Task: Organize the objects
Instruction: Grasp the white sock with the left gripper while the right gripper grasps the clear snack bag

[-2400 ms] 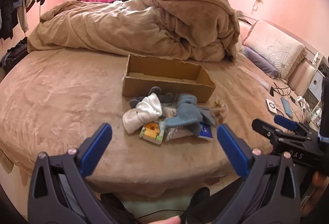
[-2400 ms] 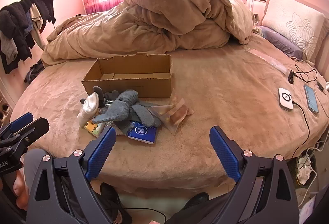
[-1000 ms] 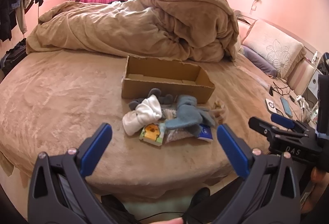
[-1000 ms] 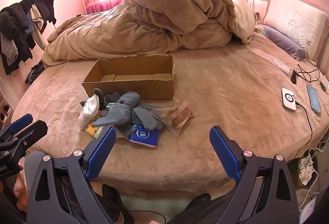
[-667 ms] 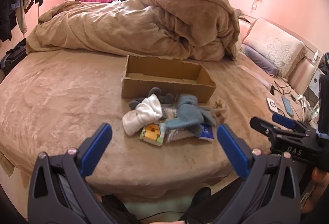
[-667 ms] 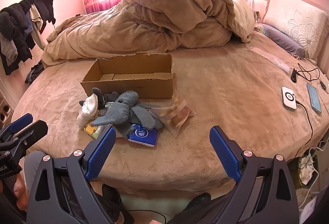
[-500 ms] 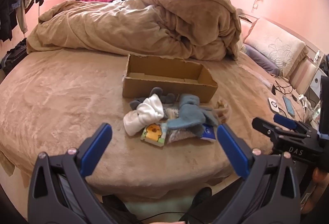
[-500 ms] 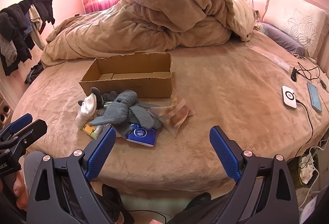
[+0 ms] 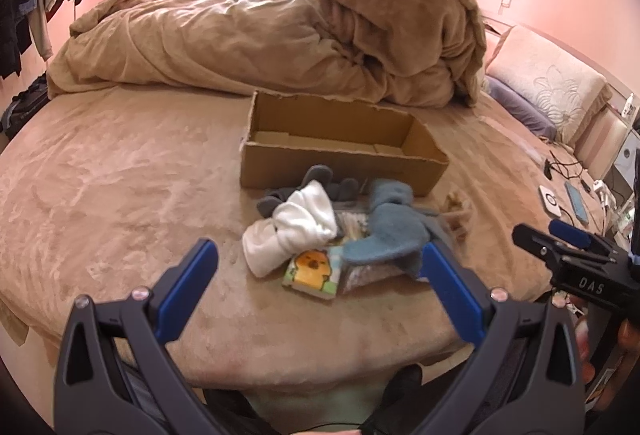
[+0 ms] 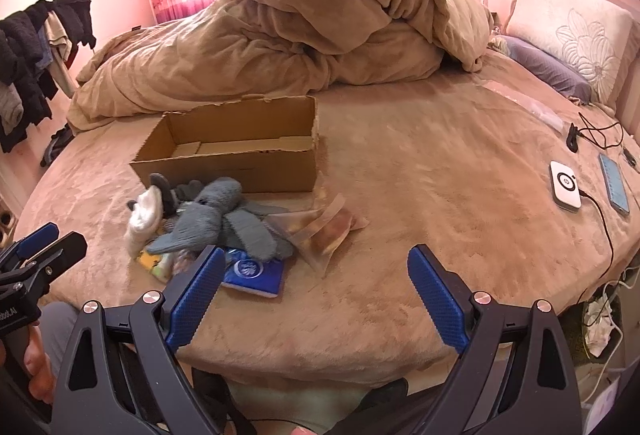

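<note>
Left wrist view: your left gripper (image 9: 320,277) hangs over the near edge of the bed (image 9: 120,163), jaws spread wide, nothing between them. The pile sits just in front of the cardboard box (image 9: 340,159), on the box's near side, touching or nearly touching its front wall. I read this as the approach for a first pick. The white sock (image 9: 294,231) lies on top at the pile's left end, nearest your line, so take it first. Come down on its bunched middle, not the loose end, and close only once both pads straddle the fabric. The picture card (image 9: 312,269) lies flat, partly under the socks; leave it until the soft things are off it. The box looks empty, open side up.

Right wrist view: your right gripper (image 10: 314,283) is likewise wide apart and empty, short of the pile. From here the grey-blue sock (image 10: 212,215) sprawls across the middle in front of the box, a dark grey sock (image 10: 168,191) behind the white one. The blue packet (image 10: 254,271) lies farthest from the box, partly behind your left finger. The clear bag (image 10: 326,225) sits off the box's right front corner; it's slippery and thin, so pinch it at a corner.
</note>
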